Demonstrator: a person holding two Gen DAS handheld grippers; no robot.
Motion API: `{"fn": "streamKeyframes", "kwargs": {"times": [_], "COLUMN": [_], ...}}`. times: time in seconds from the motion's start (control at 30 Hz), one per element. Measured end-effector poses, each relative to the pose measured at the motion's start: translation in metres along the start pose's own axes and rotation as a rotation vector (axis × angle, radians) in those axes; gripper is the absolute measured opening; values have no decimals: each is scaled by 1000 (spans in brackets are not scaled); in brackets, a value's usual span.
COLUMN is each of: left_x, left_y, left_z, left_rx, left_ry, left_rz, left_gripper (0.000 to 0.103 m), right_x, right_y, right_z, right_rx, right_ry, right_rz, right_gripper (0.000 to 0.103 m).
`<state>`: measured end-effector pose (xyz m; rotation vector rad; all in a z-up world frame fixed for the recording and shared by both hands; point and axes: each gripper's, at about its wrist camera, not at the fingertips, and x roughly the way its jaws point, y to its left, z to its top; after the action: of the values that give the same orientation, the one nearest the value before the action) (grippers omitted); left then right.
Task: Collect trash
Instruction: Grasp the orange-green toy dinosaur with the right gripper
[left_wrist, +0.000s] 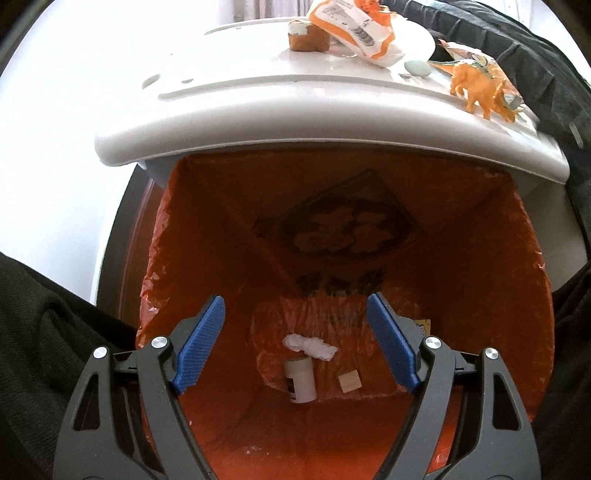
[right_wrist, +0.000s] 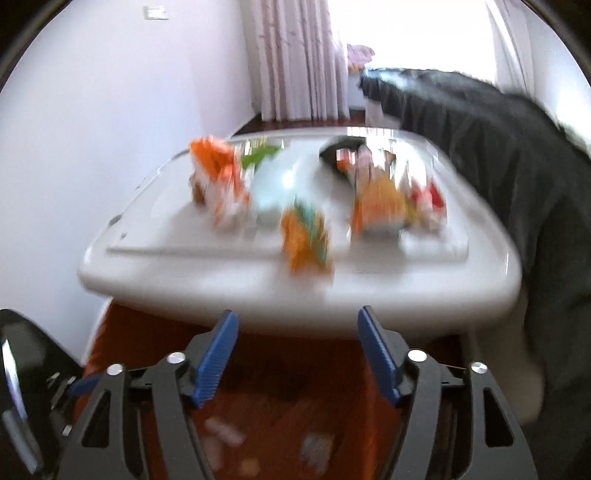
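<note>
Trash lies at the bottom of a bin lined with a crinkled orange plastic bag (left_wrist: 498, 258): a twisted white tissue (left_wrist: 310, 345), a white cylindrical bottle (left_wrist: 300, 380), a small square scrap (left_wrist: 349, 380). Left gripper (left_wrist: 295, 339) and right gripper (right_wrist: 295, 354) hold ribbed blue jaws wide apart, empty. Behind, the glossy white moulded bench (left_wrist: 229, 107) carries an orange plastic dinosaur (left_wrist: 480, 86) and wrappers.

A lived-in home room: pale striped curtains (right_wrist: 301, 59) hang beside a bright window at the frame's top, a white wall carries a switch plate (right_wrist: 155, 13) upper left, and an orange plastic toy dinosaur (left_wrist: 480, 86) stands on the white plastic table (left_wrist: 258, 96).
</note>
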<state>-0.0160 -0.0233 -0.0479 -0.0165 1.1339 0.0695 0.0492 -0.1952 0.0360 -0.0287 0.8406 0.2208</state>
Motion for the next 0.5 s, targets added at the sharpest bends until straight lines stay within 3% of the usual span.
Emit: {"fn": "streamKeyframes", "kwargs": {"times": [0.13, 0.33, 0.4, 0.47, 0.5], "left_x": [-1, 5, 7, 10, 10], "left_y": [-4, -3, -2, 0, 1], "left_z": [-1, 0, 1, 2, 2], "left_rx": [12, -8, -22, -28, -28], "left_ry": [-8, 16, 27, 28, 28], "left_rz": [-4, -25, -31, -36, -36], "left_gripper": [77, 77, 78, 77, 77], "right_x": [33, 87, 101, 105, 104], "right_y": [-4, -4, -3, -3, -4], "right_z": [36, 52, 50, 47, 47], "right_rx": [-17, -15, -14, -11, -4], "right_ry": [14, 68, 74, 45, 41], "right_rz": [11, 0, -17, -35, -37], "right_gripper": [70, 70, 60, 39, 39]}}
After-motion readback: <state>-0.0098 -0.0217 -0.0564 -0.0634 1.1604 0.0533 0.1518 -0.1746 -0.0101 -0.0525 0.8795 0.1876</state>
